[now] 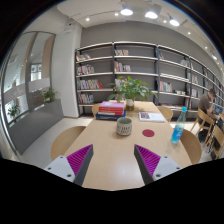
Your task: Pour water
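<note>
My fingers are spread apart with nothing between them, the left pink pad [80, 158] and the right one [148, 159] hovering over the near end of a light wooden table [112, 160]. Going left to right beyond them: a stack of books [110, 109], then a small ribbed cup [124, 126] straight ahead, a red coaster [149, 132], and farther right a blue water bottle [179, 127] standing upright near the table's right edge. Bookshelves [130, 72] line the back wall
</note>
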The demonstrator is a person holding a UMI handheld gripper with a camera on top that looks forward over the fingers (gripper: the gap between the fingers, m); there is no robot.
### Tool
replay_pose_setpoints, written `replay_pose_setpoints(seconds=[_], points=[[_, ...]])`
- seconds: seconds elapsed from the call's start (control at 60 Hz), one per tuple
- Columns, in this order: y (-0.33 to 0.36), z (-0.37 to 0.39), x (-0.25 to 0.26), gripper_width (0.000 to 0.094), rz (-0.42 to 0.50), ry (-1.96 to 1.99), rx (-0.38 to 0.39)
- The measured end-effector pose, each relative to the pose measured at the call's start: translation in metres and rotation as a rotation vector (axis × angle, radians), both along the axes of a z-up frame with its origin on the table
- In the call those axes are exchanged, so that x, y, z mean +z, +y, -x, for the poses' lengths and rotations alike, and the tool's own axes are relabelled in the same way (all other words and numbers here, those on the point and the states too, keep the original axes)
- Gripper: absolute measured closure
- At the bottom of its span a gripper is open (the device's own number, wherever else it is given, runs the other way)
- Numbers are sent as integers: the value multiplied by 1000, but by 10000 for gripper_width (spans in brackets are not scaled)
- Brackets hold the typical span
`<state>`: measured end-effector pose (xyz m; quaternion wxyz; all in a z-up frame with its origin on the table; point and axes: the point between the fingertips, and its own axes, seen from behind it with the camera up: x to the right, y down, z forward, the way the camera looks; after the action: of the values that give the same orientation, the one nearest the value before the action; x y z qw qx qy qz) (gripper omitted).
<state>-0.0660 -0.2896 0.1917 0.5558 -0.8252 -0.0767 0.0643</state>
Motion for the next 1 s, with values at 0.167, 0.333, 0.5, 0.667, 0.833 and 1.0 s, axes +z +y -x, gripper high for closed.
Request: replay_pose_setpoints(seconds=[0.167, 0.333, 0.5, 0.667, 0.833, 1.0], points=[[13, -56, -21, 92, 39, 33, -93], [49, -161, -44, 94, 39, 1, -209], [115, -267, -68, 103, 28, -36, -315], [199, -336, -75, 98, -21, -55, -347], [271, -367, -84, 99, -51, -76, -337], [310, -374, -96, 299, -77, -33, -320]])
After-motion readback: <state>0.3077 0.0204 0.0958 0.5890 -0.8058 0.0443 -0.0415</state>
